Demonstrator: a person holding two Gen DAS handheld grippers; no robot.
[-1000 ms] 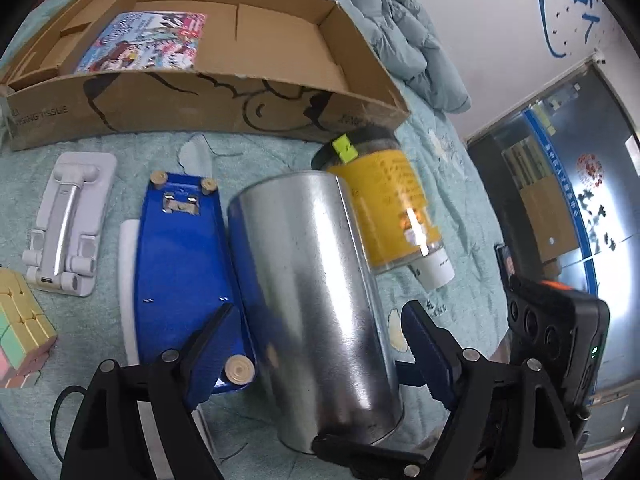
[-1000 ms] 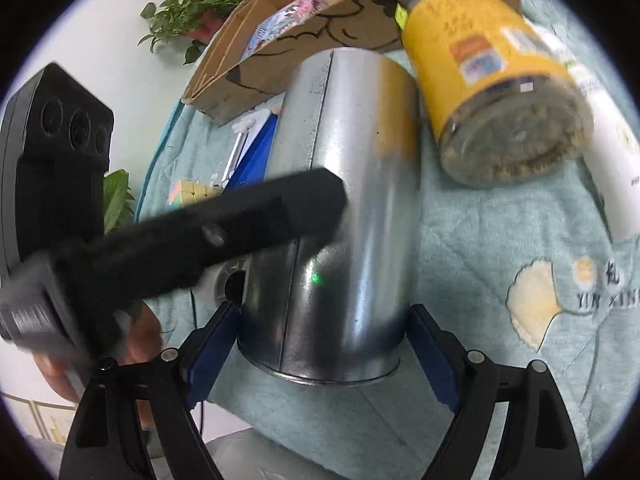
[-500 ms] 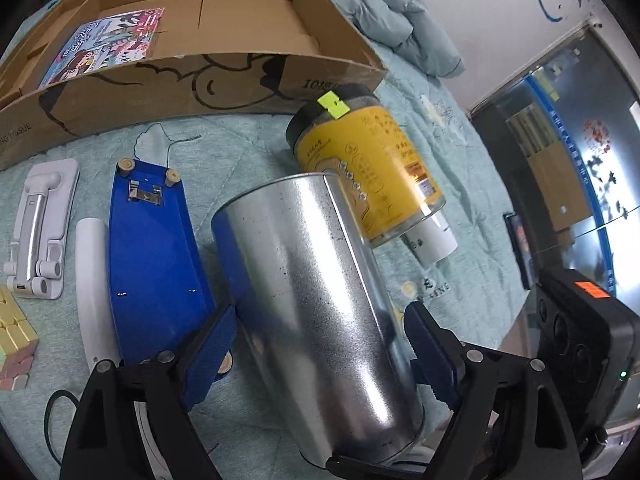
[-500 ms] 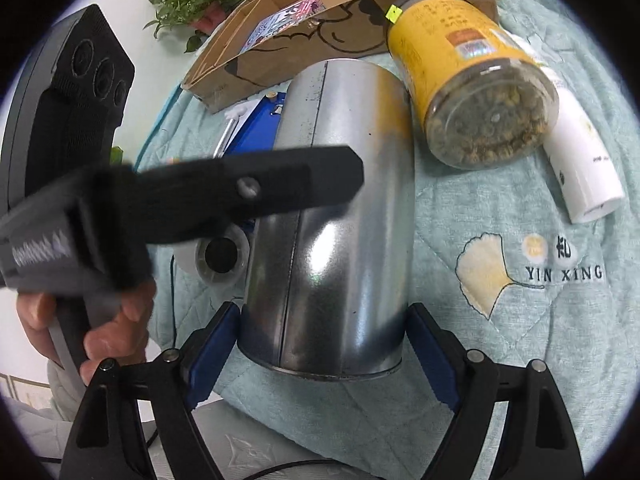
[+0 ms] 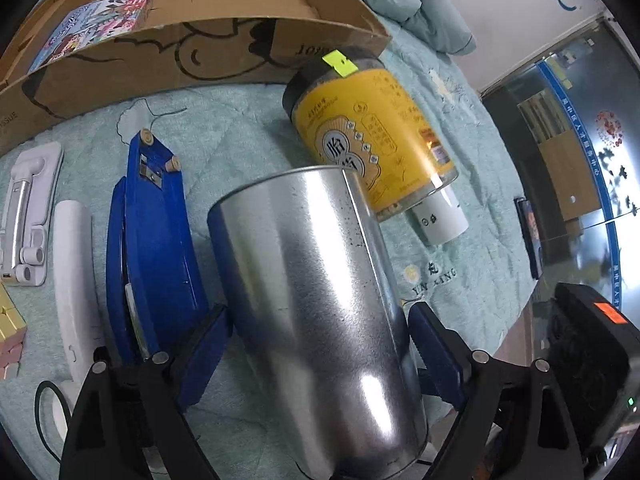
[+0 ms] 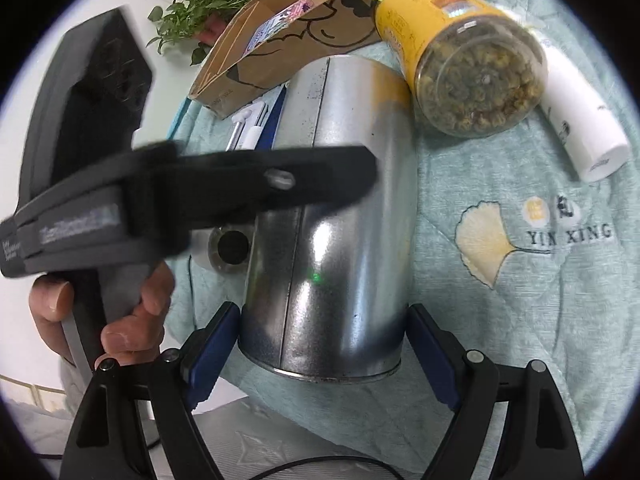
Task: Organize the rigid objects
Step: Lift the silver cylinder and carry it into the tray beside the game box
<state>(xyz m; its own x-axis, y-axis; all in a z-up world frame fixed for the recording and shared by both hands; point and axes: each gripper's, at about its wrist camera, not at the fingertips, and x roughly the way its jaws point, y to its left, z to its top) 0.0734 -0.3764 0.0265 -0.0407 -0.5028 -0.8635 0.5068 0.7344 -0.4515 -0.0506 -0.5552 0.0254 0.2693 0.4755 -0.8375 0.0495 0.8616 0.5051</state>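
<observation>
A shiny metal can [image 5: 320,300] is held between both grippers above a teal quilt [image 5: 248,120]. My left gripper [image 5: 320,344] is shut on its middle, blue pads touching both sides. My right gripper [image 6: 320,344] is shut on its end near the rim, and the can [image 6: 332,240] fills that view. The left gripper's body [image 6: 160,192] crosses in front of the can in the right wrist view. A yellow-labelled jar [image 5: 372,136] lies on its side just beyond the can. The open cardboard box [image 5: 180,48] stands at the back.
A white tube [image 5: 440,220] lies by the jar. A blue flat object [image 5: 156,232], a white handle [image 5: 76,280], a white stand [image 5: 24,208] and a pastel cube [image 5: 10,332] lie at the left. A printed booklet [image 5: 96,28] lies in the box. The quilt's edge [image 5: 520,280] is at the right.
The can has risen and tilted with both grippers on it. The left wrist view has swung so the jar and box sit farther back.
</observation>
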